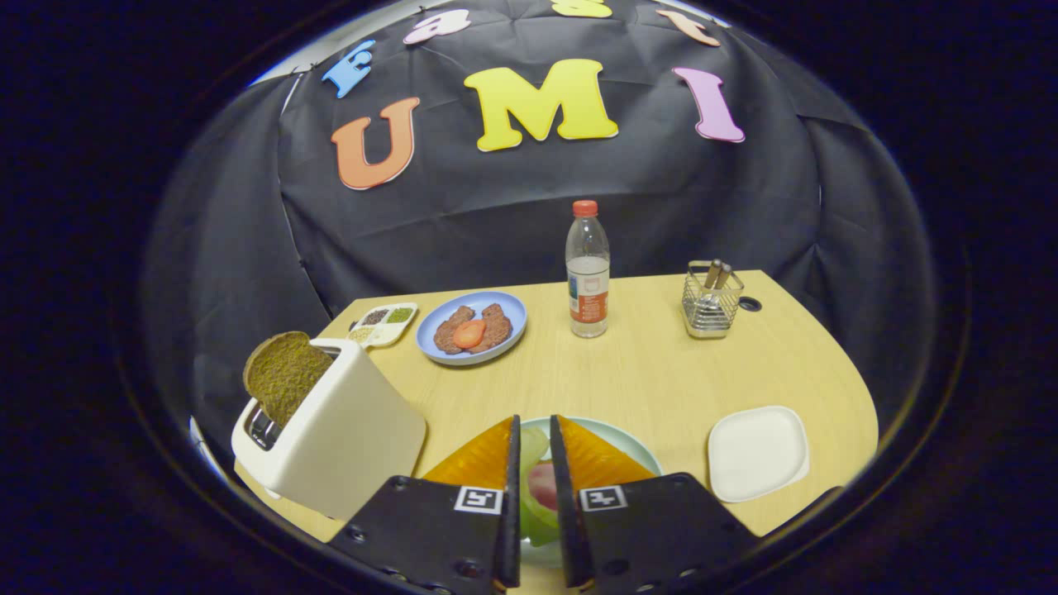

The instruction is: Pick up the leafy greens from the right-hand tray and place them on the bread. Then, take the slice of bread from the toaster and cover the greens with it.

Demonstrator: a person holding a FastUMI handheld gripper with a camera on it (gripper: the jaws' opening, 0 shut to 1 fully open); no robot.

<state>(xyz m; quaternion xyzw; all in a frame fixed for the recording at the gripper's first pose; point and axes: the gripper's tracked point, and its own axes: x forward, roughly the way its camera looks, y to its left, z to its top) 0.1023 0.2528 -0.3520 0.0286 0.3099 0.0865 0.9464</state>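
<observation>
The tongs (535, 450) hang low over the near edge of the worktop (645, 380), pointing forward and level, each arm carrying a small square black-and-white marker with no readable writing. Their 2 fingers stand close together with a narrow gap, and I cannot tell whether they press on anything. In that gap lie pale leafy greens (533, 450) with a reddish slice (543, 486) among them, on a light round plate (636, 446) beneath the fingers; any bread under them is hidden.

Just left of the tongs stands a cream toaster (347, 438), tilted in this view, with 1 dark brown slice of bread (285, 376) sticking up out of its slot. To the right, an empty white square tray (756, 453) lies near the worktop's edge.

Further off, a blue plate (434, 330) holds 2 brown patties (475, 328) and an orange-red slice (469, 334). Beside it on the left is a small divided dish (383, 324). A red-capped water bottle (588, 268) stands mid-worktop; its label is too small to read. A wire caddy (711, 302) stands far right.
</observation>
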